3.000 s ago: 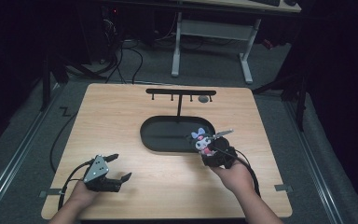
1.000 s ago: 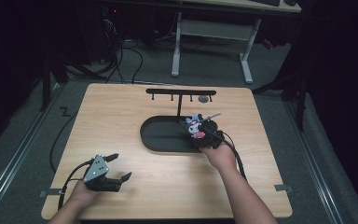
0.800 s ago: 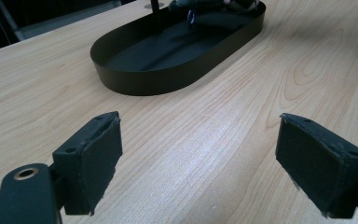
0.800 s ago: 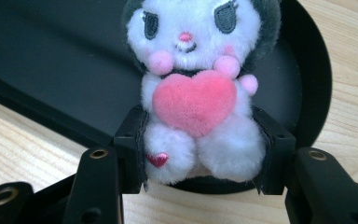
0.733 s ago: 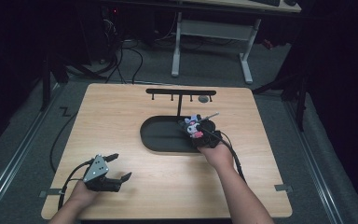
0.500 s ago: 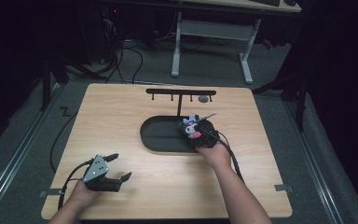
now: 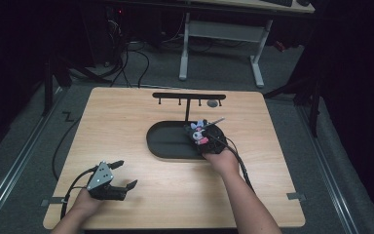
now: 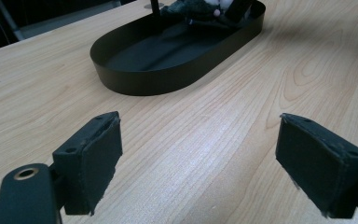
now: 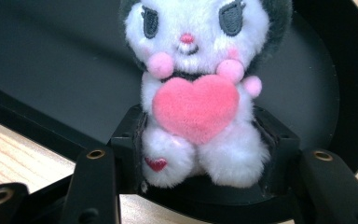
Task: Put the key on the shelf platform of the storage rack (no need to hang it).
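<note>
Right gripper view: your right gripper clamps the plush toy, now carried forward over the black tray beneath it; release looks next. Left gripper rests open.

- Light wood surface, grain visible.
- Black oval tray sits near centre.
- Black T-shaped rack stands behind the tray, toward the far edge.
</note>
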Motion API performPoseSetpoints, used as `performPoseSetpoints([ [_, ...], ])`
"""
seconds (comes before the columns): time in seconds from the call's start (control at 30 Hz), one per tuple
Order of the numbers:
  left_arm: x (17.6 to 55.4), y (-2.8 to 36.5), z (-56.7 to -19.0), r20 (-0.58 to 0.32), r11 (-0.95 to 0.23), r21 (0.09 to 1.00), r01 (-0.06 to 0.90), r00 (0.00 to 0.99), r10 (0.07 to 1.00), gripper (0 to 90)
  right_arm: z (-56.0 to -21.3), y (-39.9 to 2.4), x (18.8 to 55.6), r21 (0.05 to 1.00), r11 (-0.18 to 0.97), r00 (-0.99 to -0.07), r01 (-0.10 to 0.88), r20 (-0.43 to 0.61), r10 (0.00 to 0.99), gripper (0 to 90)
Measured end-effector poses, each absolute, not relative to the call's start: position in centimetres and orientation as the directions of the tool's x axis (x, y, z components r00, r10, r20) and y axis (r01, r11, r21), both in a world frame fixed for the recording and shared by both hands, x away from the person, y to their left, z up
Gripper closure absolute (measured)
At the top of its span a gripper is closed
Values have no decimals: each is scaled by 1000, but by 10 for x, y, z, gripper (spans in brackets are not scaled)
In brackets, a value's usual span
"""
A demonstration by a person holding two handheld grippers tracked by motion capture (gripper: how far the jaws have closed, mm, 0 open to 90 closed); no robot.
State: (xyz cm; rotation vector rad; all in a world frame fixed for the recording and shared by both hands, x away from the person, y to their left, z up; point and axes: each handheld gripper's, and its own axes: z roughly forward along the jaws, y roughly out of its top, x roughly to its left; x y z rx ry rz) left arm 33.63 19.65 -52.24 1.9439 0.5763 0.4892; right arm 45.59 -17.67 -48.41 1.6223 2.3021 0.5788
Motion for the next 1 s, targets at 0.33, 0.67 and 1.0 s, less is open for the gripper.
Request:
performPoseSetpoints([
  [0.33,336,197,-522,84,-377,908,181,804,588,154,-484,-172,452,474,310,-357,824,11,934,314],
  [0.67,336,197,-522,85,-378,908,180,804,588,154,-469,-179,443,510,292,-350,809,18,937,299],
  [1.0,336,196,-523,88,-379,908,179,803,589,154,-459,-194,425,542,276,-338,794,17,941,265],
])
